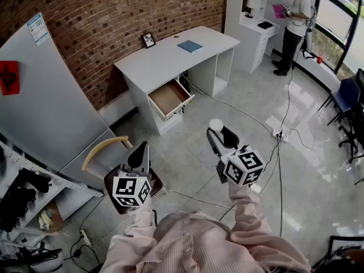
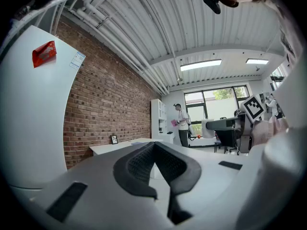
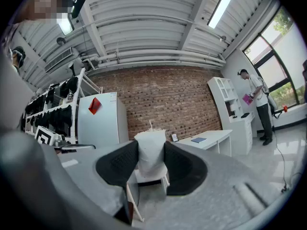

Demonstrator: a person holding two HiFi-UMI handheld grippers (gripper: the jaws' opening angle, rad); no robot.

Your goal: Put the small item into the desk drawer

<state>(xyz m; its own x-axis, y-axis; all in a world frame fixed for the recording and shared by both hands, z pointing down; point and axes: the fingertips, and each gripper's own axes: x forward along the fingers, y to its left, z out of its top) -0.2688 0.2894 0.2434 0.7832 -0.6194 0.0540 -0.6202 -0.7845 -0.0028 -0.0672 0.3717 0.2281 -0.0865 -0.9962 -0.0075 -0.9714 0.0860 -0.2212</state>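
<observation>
My right gripper (image 1: 216, 131) is shut on a small white item (image 1: 215, 124); in the right gripper view the item (image 3: 150, 150) stands upright, pinched between the two black pads (image 3: 119, 163). The white desk (image 1: 170, 56) stands ahead against the brick wall. Its drawer (image 1: 169, 97) is pulled open and looks empty. The right gripper hangs over the floor, well short of the drawer. My left gripper (image 1: 140, 151) is lower left, its jaws closed together on nothing, as the left gripper view (image 2: 156, 164) also shows.
A blue book (image 1: 190, 46) and a picture frame (image 1: 149, 40) lie on the desk. A wooden-backed chair (image 1: 105, 147) stands by my left gripper. Cables and a power strip (image 1: 278, 134) cross the floor. A person (image 1: 296, 24) stands at the far right by white shelving.
</observation>
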